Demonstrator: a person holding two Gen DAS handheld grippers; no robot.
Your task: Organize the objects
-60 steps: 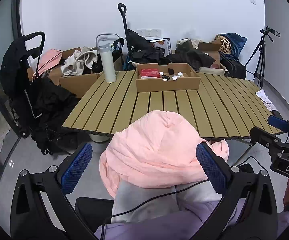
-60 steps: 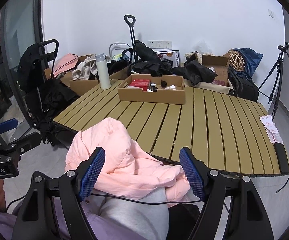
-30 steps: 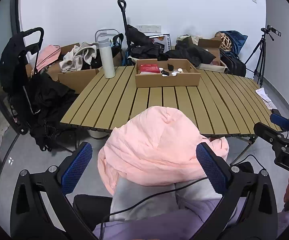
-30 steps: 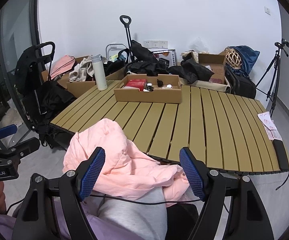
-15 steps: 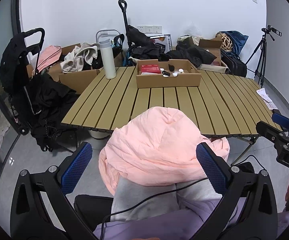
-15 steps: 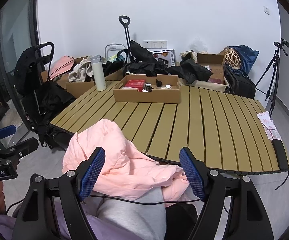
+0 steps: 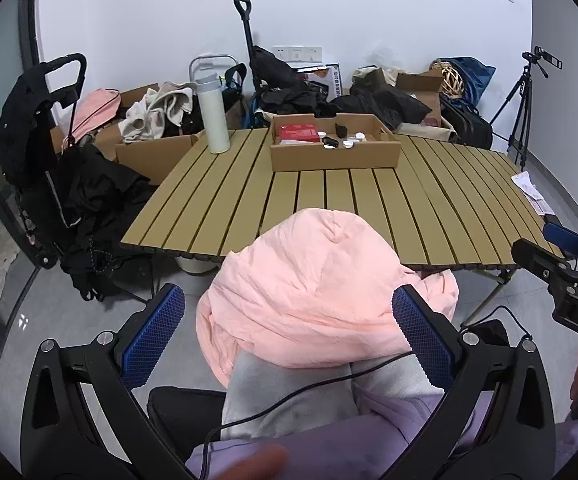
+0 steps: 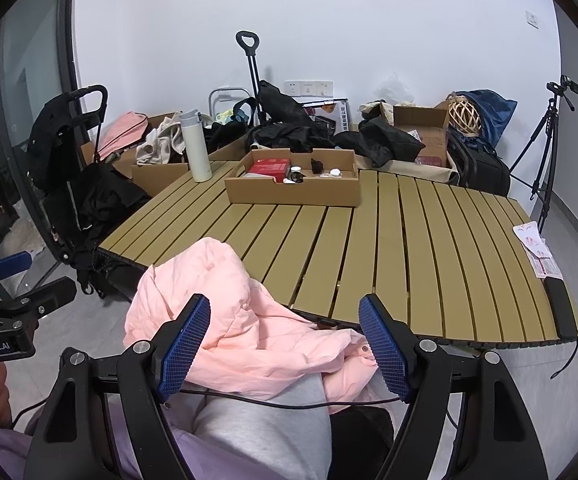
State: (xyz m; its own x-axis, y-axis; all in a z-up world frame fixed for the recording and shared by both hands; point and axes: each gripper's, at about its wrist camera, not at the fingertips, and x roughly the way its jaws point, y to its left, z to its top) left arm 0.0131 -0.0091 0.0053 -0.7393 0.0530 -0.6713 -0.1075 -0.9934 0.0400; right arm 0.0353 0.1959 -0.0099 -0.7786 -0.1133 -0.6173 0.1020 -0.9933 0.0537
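Note:
A pink padded jacket (image 7: 321, 280) lies bunched on the seated person's lap in front of the slatted table (image 7: 329, 200); the right wrist view shows the jacket (image 8: 241, 320) too. My left gripper (image 7: 289, 332) is open, its blue pads apart on either side of the jacket and clear of it. My right gripper (image 8: 285, 344) is also open above the jacket's right part. At the table's far side stands an open cardboard box (image 7: 335, 152) with a red packet (image 7: 299, 133) and small white and black items. A white bottle (image 7: 213, 114) stands upright left of the box.
Black bags, clothes and cardboard boxes crowd the floor behind and left of the table. A tripod (image 7: 525, 92) stands at the right wall. A black phone (image 8: 557, 306) and papers (image 8: 533, 246) lie on the table's right edge. A cable (image 8: 289, 400) crosses the person's grey-trousered legs.

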